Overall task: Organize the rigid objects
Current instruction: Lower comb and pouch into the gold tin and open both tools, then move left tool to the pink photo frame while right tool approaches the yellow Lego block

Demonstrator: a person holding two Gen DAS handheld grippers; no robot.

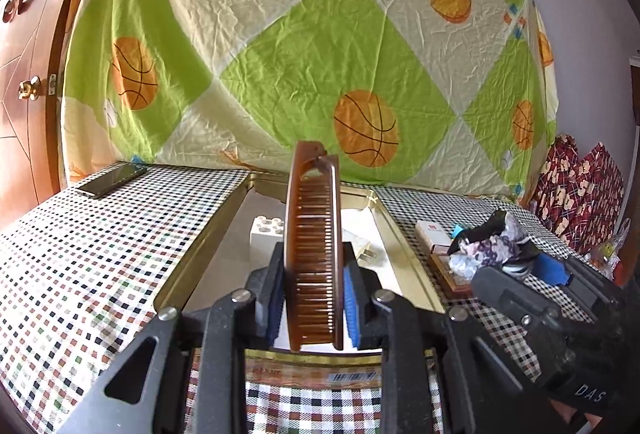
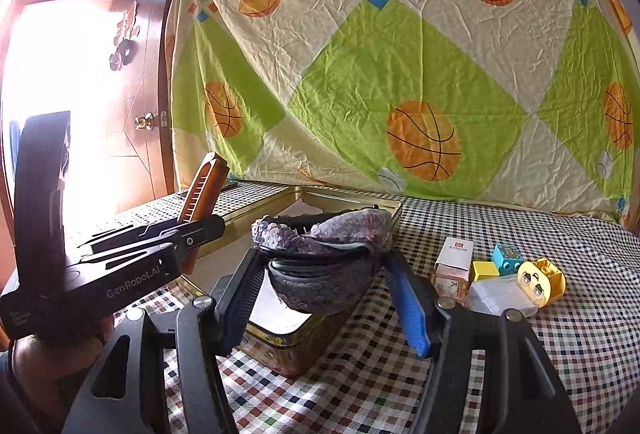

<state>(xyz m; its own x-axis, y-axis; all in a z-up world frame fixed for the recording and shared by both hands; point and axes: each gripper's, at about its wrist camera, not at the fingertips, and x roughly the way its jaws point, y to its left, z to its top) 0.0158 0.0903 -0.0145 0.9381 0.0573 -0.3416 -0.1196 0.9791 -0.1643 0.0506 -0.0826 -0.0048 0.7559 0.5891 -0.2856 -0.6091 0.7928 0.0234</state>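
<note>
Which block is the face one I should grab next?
On the checked tablecloth, right of the gold tin, lies a cluster of small things. The face block is at its right end: yellow, with cartoon eyes, unlike the plain yellow cube and blue block.

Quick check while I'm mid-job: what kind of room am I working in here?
Probably a room in a home: a checkered tablecloth on the work surface, a basketball-print sheet hung as a backdrop, and a wooden door with a brass knob.

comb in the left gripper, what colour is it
Translucent amber-brown comb, shown best in the left wrist view.
</note>
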